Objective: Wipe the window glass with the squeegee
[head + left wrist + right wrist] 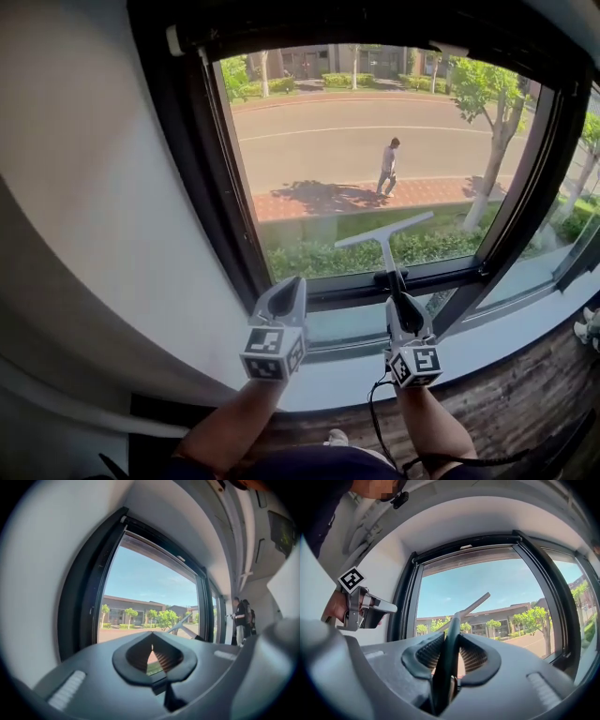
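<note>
The squeegee (384, 231) has a grey blade on a dark handle and is held up against the lower part of the window glass (356, 150), blade tilted up to the right. My right gripper (401, 300) is shut on its handle just above the sill. In the right gripper view the handle (450, 648) runs up between the ribbed pads to the blade (472, 604). My left gripper (289, 285) hovers to the left of it, near the window's lower left corner, shut with nothing in it. It also shows in the left gripper view (152, 644) and the right gripper view (370, 607).
A thick black frame (211, 169) surrounds the glass, with a pale sill (525, 328) below and a white wall (94, 187) at the left. Wood planks (525, 394) lie under the sill. A cable (375, 417) hangs from the right gripper. People (241, 620) stand far right indoors.
</note>
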The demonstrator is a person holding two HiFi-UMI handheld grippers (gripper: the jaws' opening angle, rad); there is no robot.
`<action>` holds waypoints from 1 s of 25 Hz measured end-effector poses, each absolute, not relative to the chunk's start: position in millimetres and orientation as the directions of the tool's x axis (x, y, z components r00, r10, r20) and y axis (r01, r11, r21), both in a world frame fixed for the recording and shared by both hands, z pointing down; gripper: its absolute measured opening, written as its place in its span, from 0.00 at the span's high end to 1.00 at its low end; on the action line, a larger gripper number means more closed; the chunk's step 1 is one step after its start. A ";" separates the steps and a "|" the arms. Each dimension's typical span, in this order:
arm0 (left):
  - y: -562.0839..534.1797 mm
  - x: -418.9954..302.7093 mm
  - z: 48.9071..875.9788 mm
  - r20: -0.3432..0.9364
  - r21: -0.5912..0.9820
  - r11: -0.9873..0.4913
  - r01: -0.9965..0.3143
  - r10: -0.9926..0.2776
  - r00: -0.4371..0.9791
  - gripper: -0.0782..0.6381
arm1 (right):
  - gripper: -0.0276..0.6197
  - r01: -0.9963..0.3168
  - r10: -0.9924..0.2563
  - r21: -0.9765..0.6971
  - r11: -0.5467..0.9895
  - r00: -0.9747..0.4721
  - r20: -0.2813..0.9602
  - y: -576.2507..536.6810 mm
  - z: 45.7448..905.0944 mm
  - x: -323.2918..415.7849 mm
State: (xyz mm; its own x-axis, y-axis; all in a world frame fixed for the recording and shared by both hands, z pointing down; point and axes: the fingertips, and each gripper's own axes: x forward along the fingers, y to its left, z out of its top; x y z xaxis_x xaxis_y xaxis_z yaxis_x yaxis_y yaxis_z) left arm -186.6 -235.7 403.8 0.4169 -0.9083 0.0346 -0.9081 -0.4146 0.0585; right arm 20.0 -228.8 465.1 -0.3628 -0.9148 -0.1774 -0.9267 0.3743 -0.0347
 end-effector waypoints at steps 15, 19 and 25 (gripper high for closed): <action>-229.6 -175.1 398.3 0.013 0.013 -0.506 -0.862 -0.862 0.506 0.88 | 0.80 -0.957 -0.928 0.117 0.264 -0.286 -0.241 -197.5 430.7 91.2; -231.4 -175.8 406.3 0.009 0.026 -0.502 -0.864 -0.864 0.503 0.88 | 0.80 -0.969 -0.941 0.084 0.232 -0.245 -0.235 -196.0 440.2 109.5; -234.6 -171.1 412.2 0.024 0.026 -0.504 -0.863 -0.863 0.505 0.88 | 0.80 -0.976 -0.947 0.051 0.209 -0.216 -0.236 -200.7 444.3 120.0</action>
State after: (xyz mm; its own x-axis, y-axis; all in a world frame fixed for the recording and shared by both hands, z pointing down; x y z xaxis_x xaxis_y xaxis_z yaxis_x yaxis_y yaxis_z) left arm -171.1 -234.6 412.2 0.5047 -0.8630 0.0240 -0.8633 -0.5041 0.0264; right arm 120.0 -200.7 444.3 -0.2155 -0.9474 -0.2364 -0.9765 0.2094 0.0511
